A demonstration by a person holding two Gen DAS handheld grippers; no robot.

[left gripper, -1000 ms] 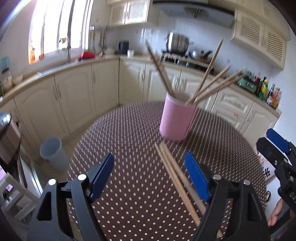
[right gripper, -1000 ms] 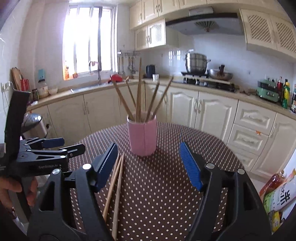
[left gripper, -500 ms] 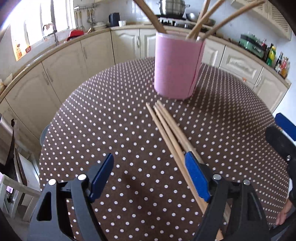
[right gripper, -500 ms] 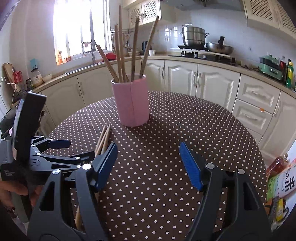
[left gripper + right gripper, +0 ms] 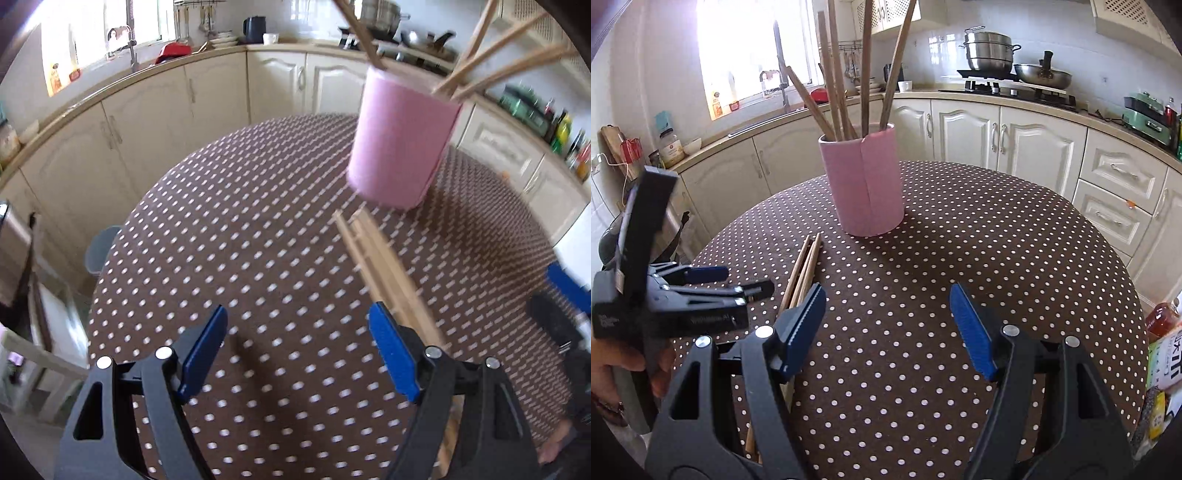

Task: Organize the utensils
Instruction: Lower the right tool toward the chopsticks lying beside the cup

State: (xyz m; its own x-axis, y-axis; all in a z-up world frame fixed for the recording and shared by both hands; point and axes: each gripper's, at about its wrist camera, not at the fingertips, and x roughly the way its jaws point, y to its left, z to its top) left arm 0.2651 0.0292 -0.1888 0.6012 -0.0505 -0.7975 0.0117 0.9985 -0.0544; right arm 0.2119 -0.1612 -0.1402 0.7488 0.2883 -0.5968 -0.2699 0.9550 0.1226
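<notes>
Pink holder [image 5: 863,184], cylindrical, stands upright on the far half of a round table [image 5: 997,258] covered in brown cloth with white dots. A vertical seam runs down the holder's near face. Several long wooden chopsticks [image 5: 864,74] stand in it, leaning outward in different directions; their upper ends run out of the top of the right wrist view. In the left wrist view the holder [image 5: 402,144] and its contents are smeared by motion blur.

Loose chopsticks [image 5: 803,269], pale wood, lie flat on the cloth just near of the holder and to its left. They lie bundled side by side, touching one another, their far tips close to the holder's base but apart from it. Exact count cannot be told; at least three. In the left wrist view the same bundle [image 5: 384,269] runs from near the holder's base toward the near right, passing behind the right blue pad.

Left gripper [image 5: 295,350]: blue pads spread wide, nothing between them, held over the near part of the table. Its right pad sits just over the near end of the loose bundle; contact cannot be told. From the right wrist view this gripper [image 5: 738,280] appears at the left edge, gripped by a hand [image 5: 631,365].

Right gripper [image 5: 888,325]: blue ridged pads spread wide, nothing between them, held over the near middle of the table, with the loose bundle passing under its left pad.
</notes>
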